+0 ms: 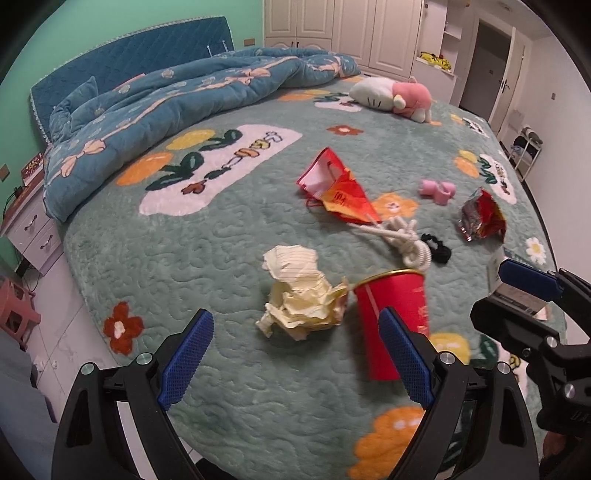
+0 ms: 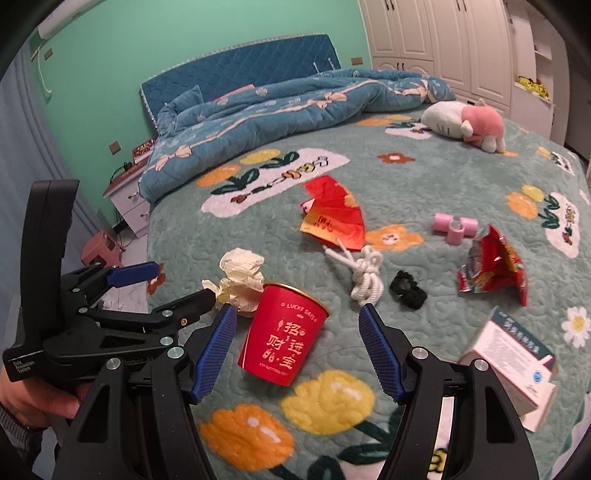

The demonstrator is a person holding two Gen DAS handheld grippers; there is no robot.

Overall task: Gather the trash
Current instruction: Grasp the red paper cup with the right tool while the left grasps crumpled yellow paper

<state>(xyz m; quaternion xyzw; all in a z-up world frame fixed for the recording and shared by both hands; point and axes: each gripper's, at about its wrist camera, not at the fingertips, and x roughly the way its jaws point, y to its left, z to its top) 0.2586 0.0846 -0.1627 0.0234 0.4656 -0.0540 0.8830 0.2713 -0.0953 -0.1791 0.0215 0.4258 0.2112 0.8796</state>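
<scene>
The room has mint green walls (image 2: 110, 74). A big bed (image 1: 221, 258) fills the middle, with a quilted blue headboard (image 2: 240, 66) against the wall and a green cover with flowers. A blue duvet (image 1: 166, 99) lies crumpled near the headboard. Cream wardrobe doors (image 1: 351, 29) stand along the far side, and a dark doorway (image 1: 487, 66) opens beside them. A white nightstand (image 1: 31, 229) with drawers stands by the bed, near a pink stool (image 1: 16, 310) on the pale floor (image 1: 62, 332).

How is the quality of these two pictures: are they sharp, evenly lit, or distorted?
Left wrist view: strong fisheye bending, dark corners, red paper cup and crumpled paper slightly blurred. Right wrist view: same curved distortion, cup lettering readable, soft even indoor light, no harsh glare, small box a little smeared.
</scene>
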